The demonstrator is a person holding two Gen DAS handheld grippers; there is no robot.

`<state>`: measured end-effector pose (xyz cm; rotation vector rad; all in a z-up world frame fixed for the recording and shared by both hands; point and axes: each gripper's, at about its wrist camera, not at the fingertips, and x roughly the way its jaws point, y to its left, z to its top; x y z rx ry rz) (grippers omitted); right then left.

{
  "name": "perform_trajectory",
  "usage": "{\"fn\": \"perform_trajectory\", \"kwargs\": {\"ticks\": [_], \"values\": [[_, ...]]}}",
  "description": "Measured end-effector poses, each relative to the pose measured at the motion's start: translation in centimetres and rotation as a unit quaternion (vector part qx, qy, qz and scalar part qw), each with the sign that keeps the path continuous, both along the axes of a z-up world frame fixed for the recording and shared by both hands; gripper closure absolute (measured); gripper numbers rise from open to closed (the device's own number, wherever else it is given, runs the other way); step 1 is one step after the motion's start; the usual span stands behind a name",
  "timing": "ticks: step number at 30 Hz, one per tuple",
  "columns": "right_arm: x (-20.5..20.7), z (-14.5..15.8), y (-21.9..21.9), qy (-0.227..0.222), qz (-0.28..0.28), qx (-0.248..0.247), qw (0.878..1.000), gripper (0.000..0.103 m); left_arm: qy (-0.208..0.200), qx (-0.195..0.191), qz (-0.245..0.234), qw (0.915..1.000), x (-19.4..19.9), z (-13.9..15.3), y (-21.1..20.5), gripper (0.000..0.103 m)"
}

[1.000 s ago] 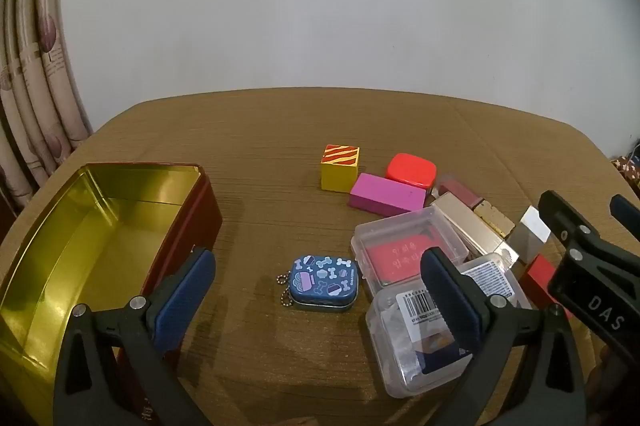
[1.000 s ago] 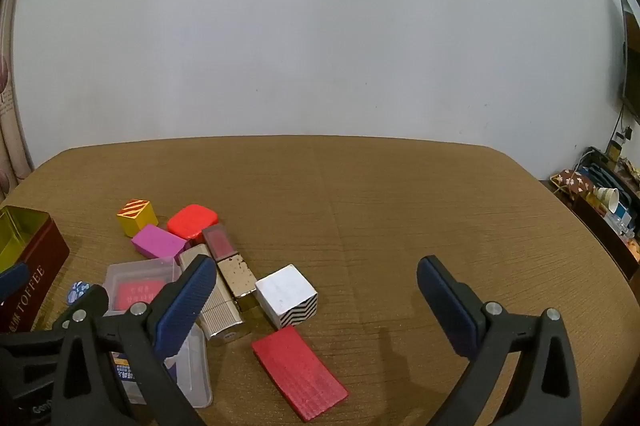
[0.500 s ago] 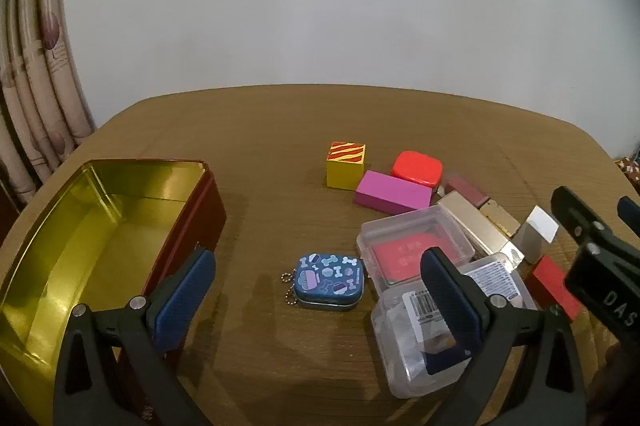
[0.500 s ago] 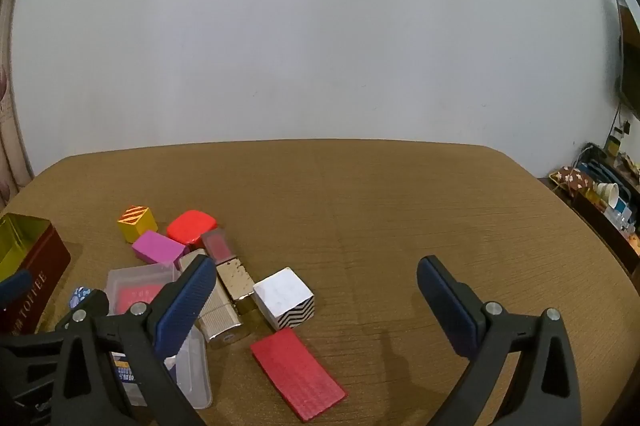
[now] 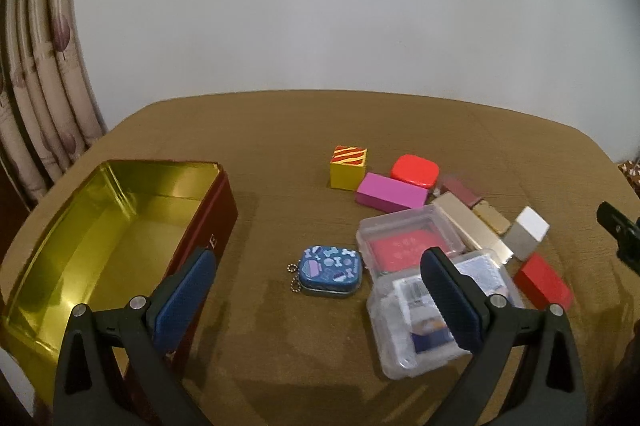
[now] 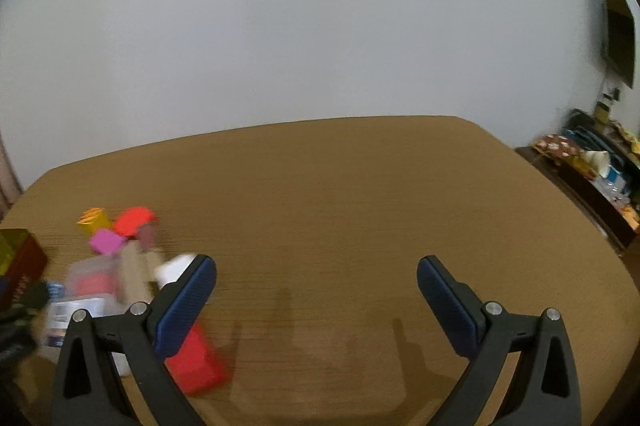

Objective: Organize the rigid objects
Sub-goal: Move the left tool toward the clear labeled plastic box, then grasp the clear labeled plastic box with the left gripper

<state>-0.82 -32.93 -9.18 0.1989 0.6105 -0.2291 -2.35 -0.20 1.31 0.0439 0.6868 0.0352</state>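
Note:
In the left wrist view an open red tin with a gold inside (image 5: 120, 226) stands at the left. A small blue tin with a chain (image 5: 330, 270) lies in the middle. Right of it are two clear plastic boxes (image 5: 408, 242), a yellow striped cube (image 5: 347, 168), a pink block (image 5: 390, 191), a red rounded box (image 5: 414, 170), a gold bar (image 5: 468, 228), a white cube (image 5: 526, 233) and a red flat block (image 5: 542, 286). My left gripper (image 5: 320, 306) is open above the table, nearest the blue tin. My right gripper (image 6: 316, 302) is open and empty over bare table, the blurred pile (image 6: 120, 266) to its left.
The brown table (image 6: 360, 206) stretches wide to the right. A curtain (image 5: 44, 98) hangs at the far left. A low cluttered shelf (image 6: 600, 170) stands beyond the table's right edge. The right gripper's tip (image 5: 618, 230) shows at the left view's right edge.
The left gripper has pulled back and up a little, so the objects look smaller. The right gripper has swung right and away from the pile, with motion blur.

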Motion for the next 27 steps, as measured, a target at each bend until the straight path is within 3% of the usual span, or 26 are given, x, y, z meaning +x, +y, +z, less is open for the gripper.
{"fn": "perform_trajectory", "kwargs": {"ticks": [9,17,27], "values": [[-0.4,-1.6,-6.6,0.018,-0.039,0.041,0.998,0.000,0.011,0.028,-0.010,0.9995,-3.2,3.1,-2.7,0.002],[-1.1,-1.1,-5.2,0.010,-0.033,0.020,0.999,0.000,0.010,0.036,-0.014,0.9992,-5.5,6.3,-3.9,0.002],[-1.5,-0.6,-4.5,0.009,-0.034,0.015,0.999,0.000,0.012,0.038,-0.017,0.9991,-6.1,7.1,-4.9,0.002]]}}
